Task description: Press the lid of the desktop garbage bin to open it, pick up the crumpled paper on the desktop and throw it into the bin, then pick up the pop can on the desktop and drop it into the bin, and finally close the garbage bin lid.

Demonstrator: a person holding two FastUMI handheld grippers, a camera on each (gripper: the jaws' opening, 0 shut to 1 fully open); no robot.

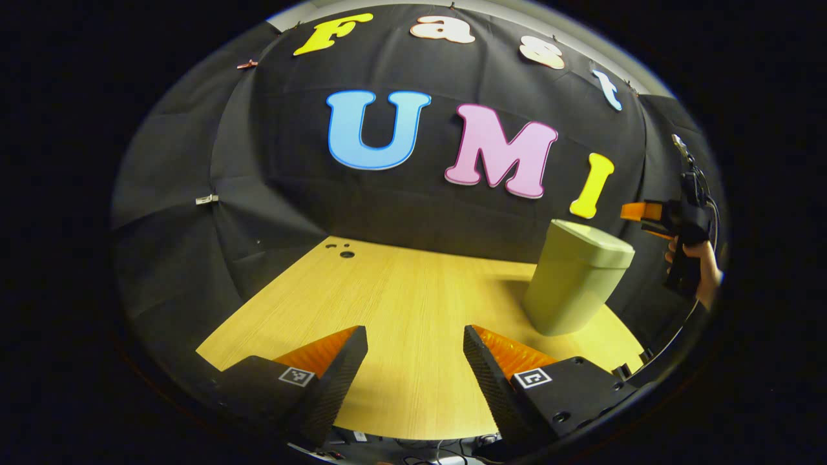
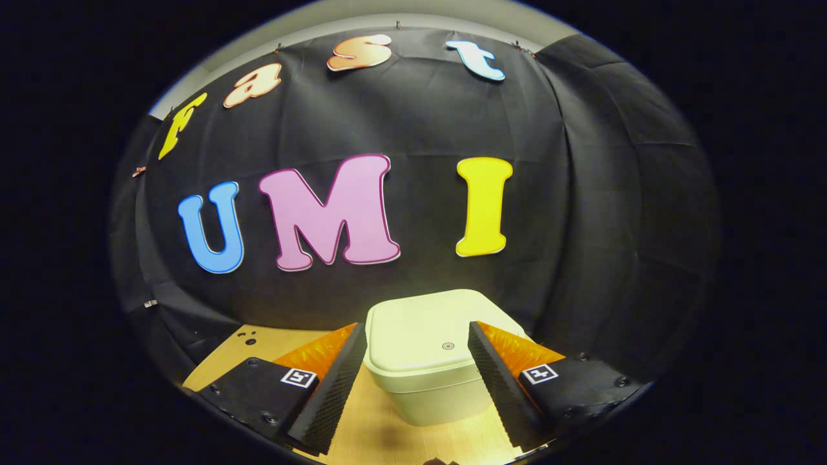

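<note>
— Wood-grain counter [image 1: 400,303], pale yellow, with black cloth hung behind it. What stands on it?

— A pale green bin [image 1: 575,284] with rounded corners, upright, toward the right side of the left gripper view and near the back wall. Its lid [image 1: 597,242] lies flat on top, closed.

— And the left gripper [image 1: 415,361]?

— Its fingers [image 1: 339,381] stand wide apart over bare wood, with nothing between them. The bin is well off to their right.

— Anything else in that view?

— At the far right edge, a hand [image 1: 694,255] holds the right gripper [image 1: 672,223] up beside the bin, about level with the lid or a little above it. From there I cannot tell how its fingers stand.

— Does the right gripper view settle that?

— Yes. The right gripper [image 2: 417,361] looks down on the bin [image 2: 433,381] from above and in front. Its fingers [image 2: 494,378] are spread wide, one showing on each side of the lid [image 2: 420,332]; they seem to hover above it, though I cannot tell whether they touch it. Nothing is held.

— Any marks on the lid?

— A small round dot [image 2: 448,345] sits on its top, nearer the front edge and close to the right-hand finger.

— And the counter in that view?

— A strip of it [image 2: 258,345] shows left of the bin, with a few small dark holes [image 2: 249,337] near the cloth. The same holes [image 1: 345,250] show at the back of the counter in the left gripper view.
</note>
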